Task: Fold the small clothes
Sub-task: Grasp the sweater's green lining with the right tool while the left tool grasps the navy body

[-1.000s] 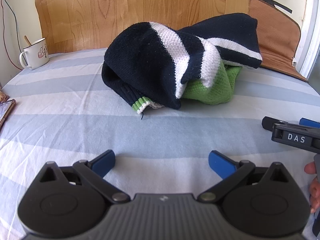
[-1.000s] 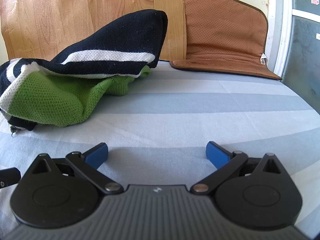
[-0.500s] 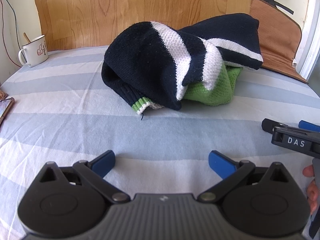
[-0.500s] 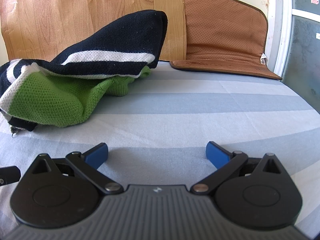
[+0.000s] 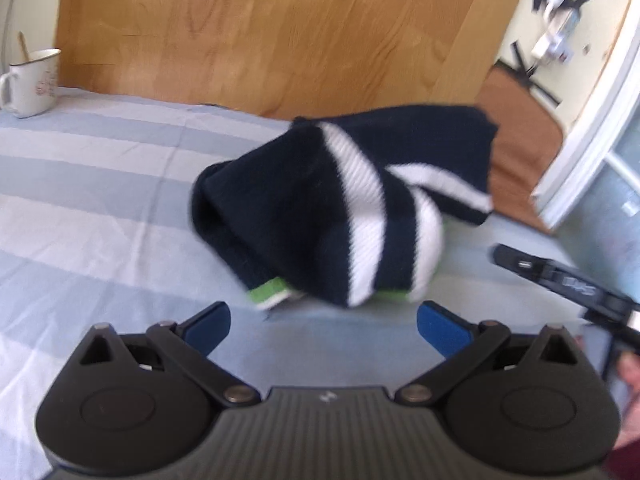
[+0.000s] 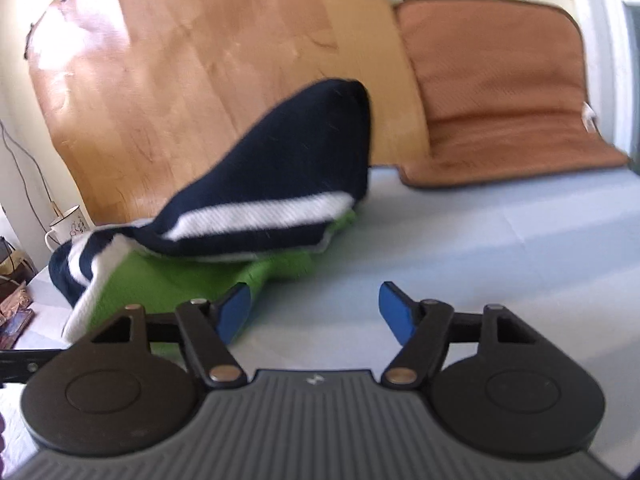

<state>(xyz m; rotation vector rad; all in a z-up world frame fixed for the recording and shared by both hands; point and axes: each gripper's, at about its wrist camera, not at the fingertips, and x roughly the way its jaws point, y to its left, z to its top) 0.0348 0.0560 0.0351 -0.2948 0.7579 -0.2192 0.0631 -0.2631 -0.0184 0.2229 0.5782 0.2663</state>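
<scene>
A crumpled knitted sweater point(image 5: 328, 216), navy with white stripes and a green part, lies in a heap on the blue-and-white striped sheet point(image 5: 100, 184). My left gripper point(image 5: 324, 326) is open and empty, just short of the sweater's green cuff. My right gripper point(image 6: 316, 312) is open and empty; its left fingertip point(image 6: 234, 310) is over the green part of the sweater point(image 6: 260, 184). The right gripper also shows at the right edge of the left wrist view point(image 5: 560, 276).
A white enamel mug point(image 5: 32, 82) stands at the far left. A wooden board point(image 5: 272, 36) leans behind the sweater. A brown seat cushion point(image 6: 492, 92) lies at the back right. A phone or book point(image 6: 14, 316) lies at the left edge.
Both grippers have lifted and moved toward the sweater, tilting down at it. The right gripper has swung left over the green part. Both stay open; the sweater has not moved.
</scene>
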